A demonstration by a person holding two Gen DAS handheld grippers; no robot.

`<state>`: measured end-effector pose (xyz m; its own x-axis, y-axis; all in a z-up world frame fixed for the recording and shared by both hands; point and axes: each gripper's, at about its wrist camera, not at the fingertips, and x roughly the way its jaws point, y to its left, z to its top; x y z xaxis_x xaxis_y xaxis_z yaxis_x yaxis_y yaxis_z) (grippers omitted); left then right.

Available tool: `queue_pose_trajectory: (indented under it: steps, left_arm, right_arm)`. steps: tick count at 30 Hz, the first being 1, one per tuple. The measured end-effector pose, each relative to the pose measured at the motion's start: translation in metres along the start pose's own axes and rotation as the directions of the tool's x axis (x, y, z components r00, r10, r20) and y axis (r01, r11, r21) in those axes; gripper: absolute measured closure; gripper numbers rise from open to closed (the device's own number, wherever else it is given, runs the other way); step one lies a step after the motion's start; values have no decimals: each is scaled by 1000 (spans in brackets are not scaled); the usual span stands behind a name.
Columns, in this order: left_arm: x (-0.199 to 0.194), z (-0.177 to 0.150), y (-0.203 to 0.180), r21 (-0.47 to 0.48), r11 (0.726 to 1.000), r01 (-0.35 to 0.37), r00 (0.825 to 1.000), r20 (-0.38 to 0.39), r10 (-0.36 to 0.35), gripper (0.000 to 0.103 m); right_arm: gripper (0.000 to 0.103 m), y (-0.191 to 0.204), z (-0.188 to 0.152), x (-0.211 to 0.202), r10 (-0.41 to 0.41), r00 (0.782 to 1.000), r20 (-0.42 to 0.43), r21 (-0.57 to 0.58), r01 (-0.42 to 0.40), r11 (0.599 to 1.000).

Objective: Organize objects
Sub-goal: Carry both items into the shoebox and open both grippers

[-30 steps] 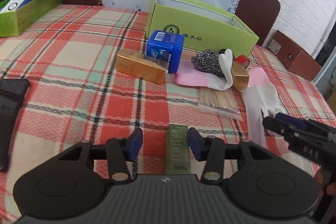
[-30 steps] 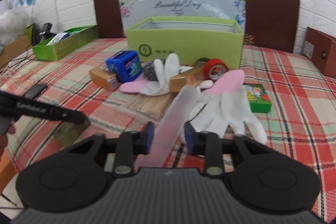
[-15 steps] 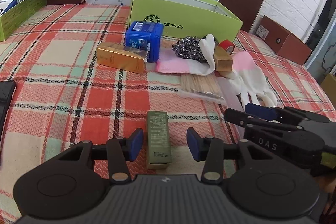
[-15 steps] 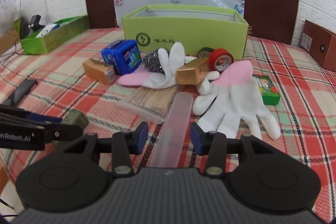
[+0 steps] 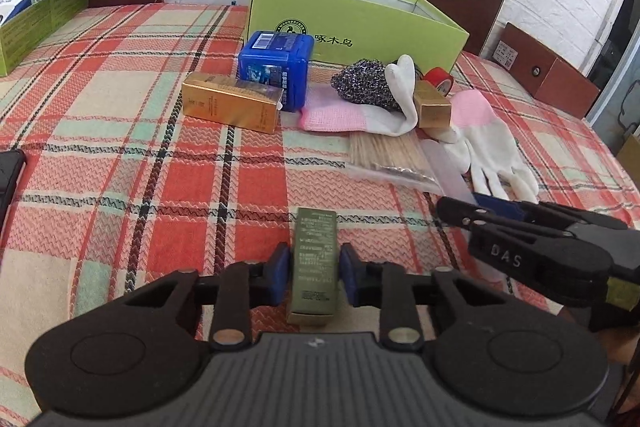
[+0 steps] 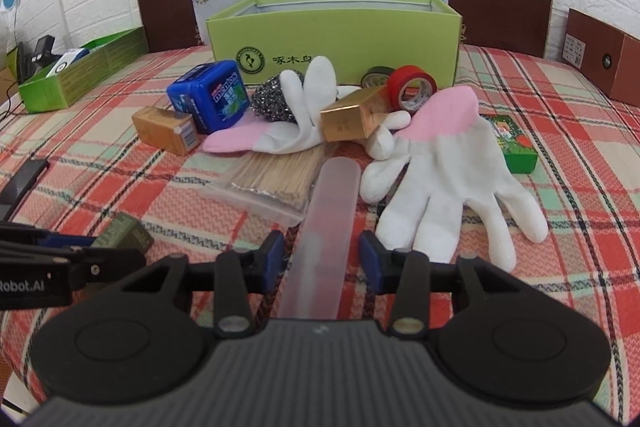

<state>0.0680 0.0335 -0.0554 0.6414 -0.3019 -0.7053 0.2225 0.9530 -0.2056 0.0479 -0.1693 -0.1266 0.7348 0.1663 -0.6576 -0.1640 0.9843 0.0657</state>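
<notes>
My left gripper (image 5: 313, 273) is shut on a small olive-green box (image 5: 315, 259) that lies on the plaid cloth near the front edge. My right gripper (image 6: 325, 259) is open, its blue pads on either side of a frosted translucent case (image 6: 325, 227) without touching it. The olive box also shows in the right wrist view (image 6: 124, 233). The open lime-green box (image 6: 334, 35) stands at the back, also in the left wrist view (image 5: 356, 23). In front of it lie a blue tin (image 6: 208, 95), gold boxes (image 6: 354, 117), a steel scourer (image 6: 274, 101), white-pink gloves (image 6: 444, 179), and tape rolls (image 6: 412, 87).
A bag of wooden sticks (image 6: 276, 179) lies left of the frosted case. A small green patterned box (image 6: 516, 147) sits at the right. A green tray (image 6: 80, 71) stands far left, a dark phone (image 6: 22, 179) near the left edge, brown boxes (image 6: 600, 63) at the right.
My left gripper's jaws have closed onto the olive box. My right gripper opened wider and moved forward along the frosted case.
</notes>
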Motion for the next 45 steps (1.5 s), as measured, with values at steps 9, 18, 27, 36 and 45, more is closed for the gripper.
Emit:
queue_pose_trajectory:
  steps: [9,18,27,36,45]
  left_arm:
    - [-15,2,-4,-19,998,57,998,6,-57,80]
    - [-40,63,-24,35,986,165,973,158,-169,80]
    - [-42,148,-46,96,980,177,933,301,-198,80]
    - [16,224,-45,55,985,166,919,353,-174,80]
    - [102,251,-30,-4,992,125,957,264,-120,80]
  right_arm:
    - [76,-12,-9,-26,38,999,27,49,-39,998]
    - [76,-36,29,-68,159,977,141,127,-177,976]
    - [77,-63,114,-55,161,957,240,79,-185,980]
    - [76,-75,192,10,97,961,258,24,-107,994]
    - [76,-93,227,102,96,980,177,84,-112,990]
